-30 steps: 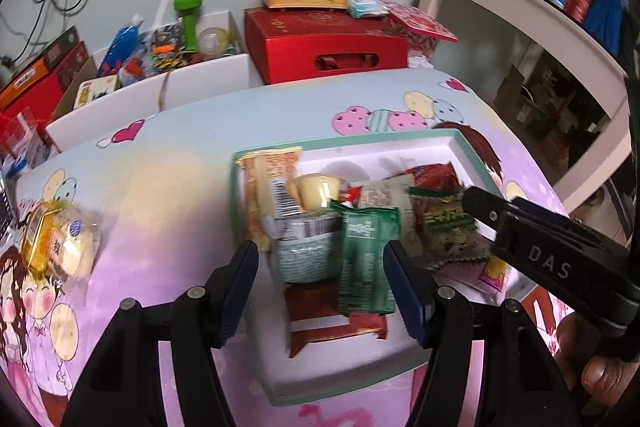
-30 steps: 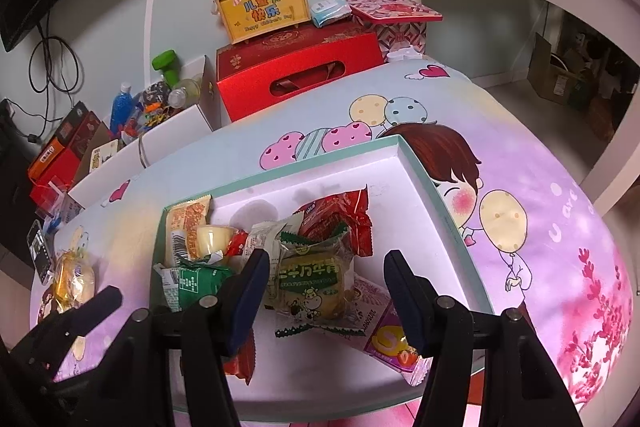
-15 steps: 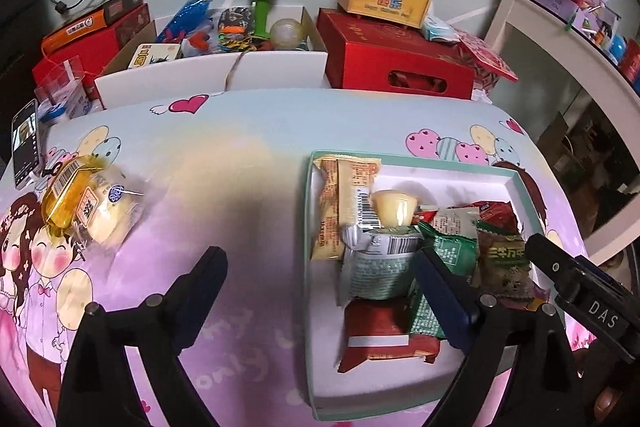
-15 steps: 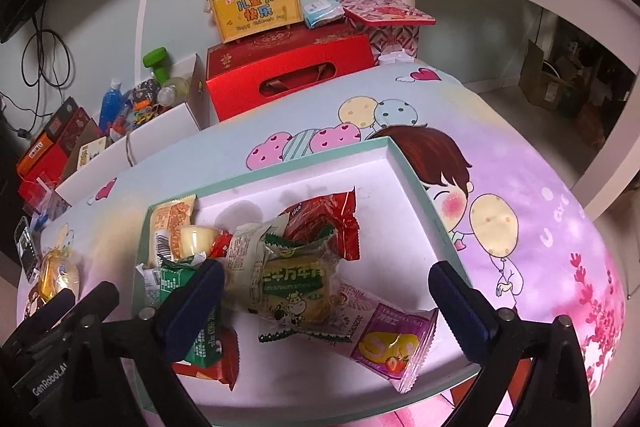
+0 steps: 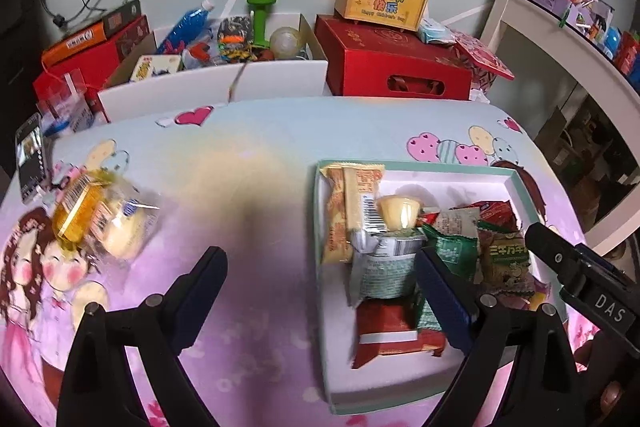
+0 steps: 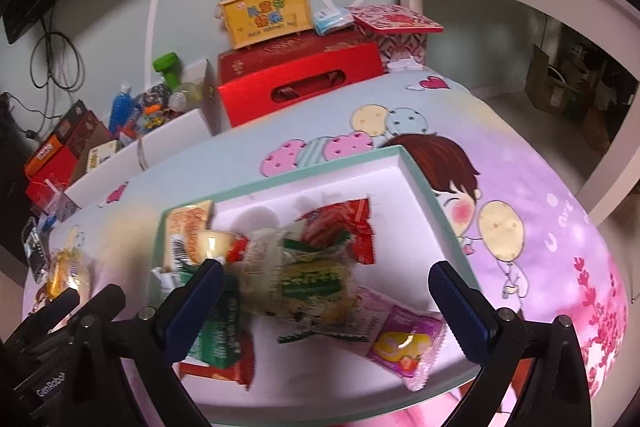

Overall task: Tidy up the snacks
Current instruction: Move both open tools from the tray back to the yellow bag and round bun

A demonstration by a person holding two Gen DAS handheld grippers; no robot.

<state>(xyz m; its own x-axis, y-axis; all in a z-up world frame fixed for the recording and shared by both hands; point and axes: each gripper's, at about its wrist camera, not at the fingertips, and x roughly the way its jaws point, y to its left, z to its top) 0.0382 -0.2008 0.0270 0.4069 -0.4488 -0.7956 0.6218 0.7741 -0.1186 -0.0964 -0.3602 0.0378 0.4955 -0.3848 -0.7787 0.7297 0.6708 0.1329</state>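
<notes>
Both claws spread wide and empty above the snack tray.

The left claw has swung left since 1 second ago, when it framed the green packet at a narrower gap; now its fingers stand far apart, 1 over bare cloth, 1 over the tray. The right claw has also widened and grips nothing, straddling the crinkly pile. The tray is a shallow white rectangle with a teal rim, holding foil and plastic packets and a small jelly cup. 1 glossy clear bag of buns lies apart near the table's left edge, with open cloth between it and the tray.
</notes>
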